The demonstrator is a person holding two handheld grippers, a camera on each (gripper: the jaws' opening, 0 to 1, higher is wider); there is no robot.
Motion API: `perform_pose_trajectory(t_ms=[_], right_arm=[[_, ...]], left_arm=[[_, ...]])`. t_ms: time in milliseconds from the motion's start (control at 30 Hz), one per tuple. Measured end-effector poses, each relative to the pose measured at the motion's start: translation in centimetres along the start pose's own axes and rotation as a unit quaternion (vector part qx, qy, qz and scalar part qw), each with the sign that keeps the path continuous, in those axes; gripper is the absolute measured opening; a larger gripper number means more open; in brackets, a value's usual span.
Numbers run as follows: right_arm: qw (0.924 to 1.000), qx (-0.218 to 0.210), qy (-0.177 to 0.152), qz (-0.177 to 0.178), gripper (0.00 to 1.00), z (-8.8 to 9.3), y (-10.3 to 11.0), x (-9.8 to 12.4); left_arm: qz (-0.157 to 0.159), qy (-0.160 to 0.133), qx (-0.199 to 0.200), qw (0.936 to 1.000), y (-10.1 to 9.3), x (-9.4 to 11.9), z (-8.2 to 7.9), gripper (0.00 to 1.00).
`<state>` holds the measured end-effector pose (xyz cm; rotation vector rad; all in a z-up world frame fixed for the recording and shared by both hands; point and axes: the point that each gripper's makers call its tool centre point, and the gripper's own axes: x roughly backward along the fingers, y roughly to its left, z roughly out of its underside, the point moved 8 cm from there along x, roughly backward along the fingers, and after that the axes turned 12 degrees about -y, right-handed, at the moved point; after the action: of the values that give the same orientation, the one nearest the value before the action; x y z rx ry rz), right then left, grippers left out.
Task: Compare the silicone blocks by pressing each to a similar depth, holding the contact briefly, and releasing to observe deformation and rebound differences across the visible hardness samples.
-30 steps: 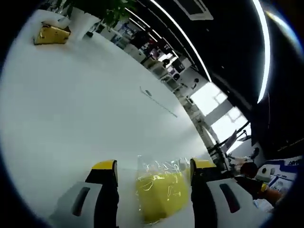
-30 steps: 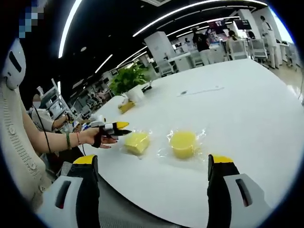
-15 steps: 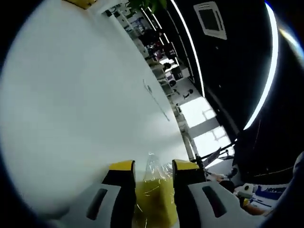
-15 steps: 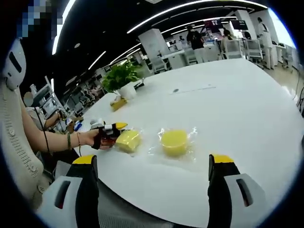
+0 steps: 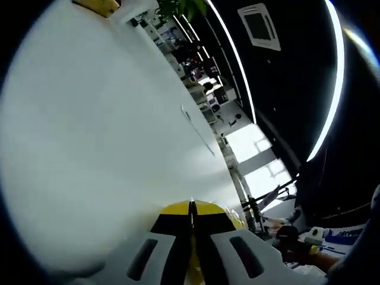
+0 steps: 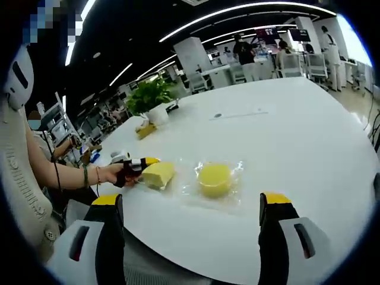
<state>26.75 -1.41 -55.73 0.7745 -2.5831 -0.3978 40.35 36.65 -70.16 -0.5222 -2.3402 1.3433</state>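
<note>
My left gripper (image 5: 191, 209) is shut, its yellow-tipped jaws pressed together on a soft yellow silicone block (image 5: 238, 220) in clear wrap, of which a sliver shows beside and beneath the tips. In the right gripper view a person's hand (image 6: 110, 173) holds that left gripper (image 6: 141, 162) against the squeezed, wedge-shaped block (image 6: 158, 174) on the white table (image 6: 285, 136). A second, round yellow block (image 6: 215, 179) in crinkled clear wrap lies just right of it. My right gripper (image 6: 190, 200) hangs open near the table's front edge, nothing between its jaws.
A potted plant (image 6: 152, 96) and a small yellow object (image 6: 142, 129) stand at the table's far left. A thin pen-like item (image 6: 240, 114) lies mid-table. People and desks fill the office behind. A person's sleeve is at the left.
My left gripper's jaws have closed from wide apart to fully together, squeezing the yellow block. The right gripper stays open; its view has barely shifted.
</note>
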Motion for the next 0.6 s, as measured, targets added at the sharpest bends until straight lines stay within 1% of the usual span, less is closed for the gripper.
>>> perform_pose_trajectory(t_ms=[100, 167, 233, 300, 367, 400, 433, 467, 600], right_arm=[[1.0, 0.001, 0.001, 0.0, 0.88, 0.1, 0.0, 0.1], [1.0, 0.001, -0.001, -0.002, 0.88, 0.0, 0.0, 0.1], [1.0, 0.001, -0.001, -0.003, 0.88, 0.1, 0.0, 0.2], [1.0, 0.001, 0.0, -0.005, 0.88, 0.1, 0.0, 0.2], [1.0, 0.002, -0.002, -0.007, 0.88, 0.1, 0.0, 0.1], [0.9999, 0.003, -0.004, -0.009, 0.88, 0.0, 0.1, 0.1], [0.9999, 0.003, -0.006, -0.01, 0.88, -0.1, 0.1, 0.1], [0.9999, 0.003, -0.006, -0.012, 0.88, -0.1, 0.1, 0.1], [0.9997, 0.011, -0.006, -0.021, 0.88, -0.4, 0.4, 0.1]], left_arm=[[-0.012, 0.006, -0.012, 0.9998, -0.6, 0.1, 0.1, 0.0], [-0.021, 0.01, -0.009, 0.9997, -1.2, 0.1, 0.0, 0.0], [-0.024, 0.011, -0.014, 0.9996, -1.8, 0.2, -0.1, 0.0], [-0.024, 0.014, -0.019, 0.9995, -2.4, 0.2, -0.1, 0.0], [-0.014, 0.015, -0.031, 0.9993, -3.2, 0.2, -0.3, 0.0], [-0.013, 0.016, -0.036, 0.9991, -3.1, 0.2, -0.5, 0.0], [-0.013, 0.016, -0.049, 0.9986, -3.3, 0.1, -0.6, 0.0], [-0.011, 0.015, -0.062, 0.9979, -3.2, 0.1, -0.8, 0.0], [-0.002, 0.017, -0.069, 0.9975, -3.8, 0.2, -1.0, 0.0]])
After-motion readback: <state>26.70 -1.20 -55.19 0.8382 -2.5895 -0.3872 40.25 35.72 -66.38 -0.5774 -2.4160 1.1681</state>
